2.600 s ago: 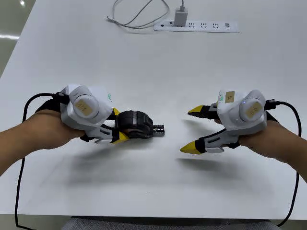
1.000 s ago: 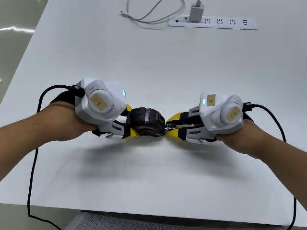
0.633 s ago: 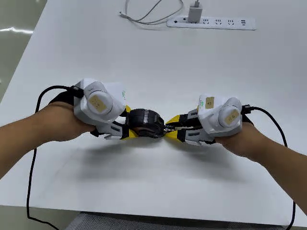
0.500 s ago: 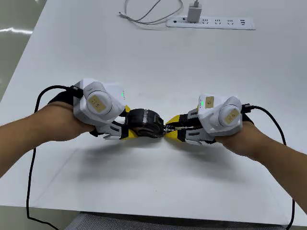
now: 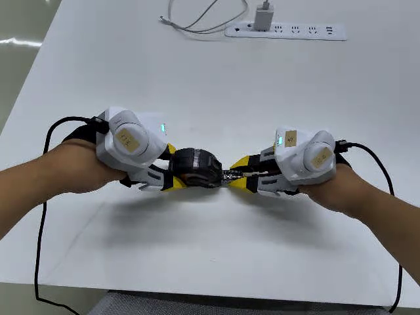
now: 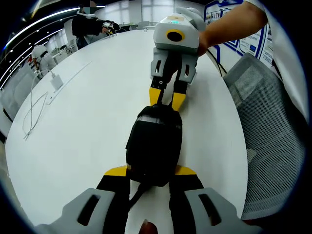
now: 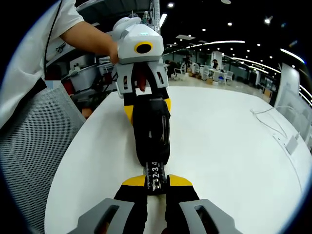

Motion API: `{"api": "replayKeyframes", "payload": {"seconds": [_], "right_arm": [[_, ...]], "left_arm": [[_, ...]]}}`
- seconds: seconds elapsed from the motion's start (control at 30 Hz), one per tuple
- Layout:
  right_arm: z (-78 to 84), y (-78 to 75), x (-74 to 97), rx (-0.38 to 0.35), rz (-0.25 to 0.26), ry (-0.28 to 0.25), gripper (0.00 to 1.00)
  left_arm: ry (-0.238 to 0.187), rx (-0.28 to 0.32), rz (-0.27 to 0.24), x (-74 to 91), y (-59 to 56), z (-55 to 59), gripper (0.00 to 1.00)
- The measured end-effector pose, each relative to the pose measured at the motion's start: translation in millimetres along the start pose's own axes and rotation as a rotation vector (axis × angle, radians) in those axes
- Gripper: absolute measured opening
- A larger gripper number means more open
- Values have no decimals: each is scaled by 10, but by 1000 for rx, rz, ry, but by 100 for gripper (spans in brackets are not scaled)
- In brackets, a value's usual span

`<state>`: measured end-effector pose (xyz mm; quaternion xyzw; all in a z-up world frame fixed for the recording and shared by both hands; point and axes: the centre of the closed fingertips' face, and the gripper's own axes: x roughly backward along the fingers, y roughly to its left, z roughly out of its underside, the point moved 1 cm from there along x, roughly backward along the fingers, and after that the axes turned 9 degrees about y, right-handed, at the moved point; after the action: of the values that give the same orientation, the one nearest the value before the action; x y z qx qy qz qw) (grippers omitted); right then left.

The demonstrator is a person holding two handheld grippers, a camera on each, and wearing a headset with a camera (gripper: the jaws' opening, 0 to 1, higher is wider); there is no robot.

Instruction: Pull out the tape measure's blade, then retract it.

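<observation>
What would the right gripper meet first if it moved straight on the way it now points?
The tape measure's black case, directly ahead: the right gripper is shut on the blade tip, a short stretch of blade from the case.

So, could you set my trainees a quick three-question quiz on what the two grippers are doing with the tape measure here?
1. True or false: the left gripper is shut on the tape measure.
2. Fill the gap: the right gripper pinches the tip of the ___.
3. How far out is the blade? A: not at all. B: a short way, a few numbers showing. C: a long way.

Key: 1 true; 2 blade; 3 B.
</observation>
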<state>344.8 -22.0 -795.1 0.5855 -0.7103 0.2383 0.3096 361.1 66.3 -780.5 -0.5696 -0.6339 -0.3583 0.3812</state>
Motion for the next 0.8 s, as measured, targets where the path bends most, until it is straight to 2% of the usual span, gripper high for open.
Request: {"api": "replayKeyframes", "payload": {"seconds": [0.8], "right_arm": [[246, 32, 274, -22, 21, 47, 9]], "left_arm": [[2, -4, 2, 7, -16, -7, 26]]}}
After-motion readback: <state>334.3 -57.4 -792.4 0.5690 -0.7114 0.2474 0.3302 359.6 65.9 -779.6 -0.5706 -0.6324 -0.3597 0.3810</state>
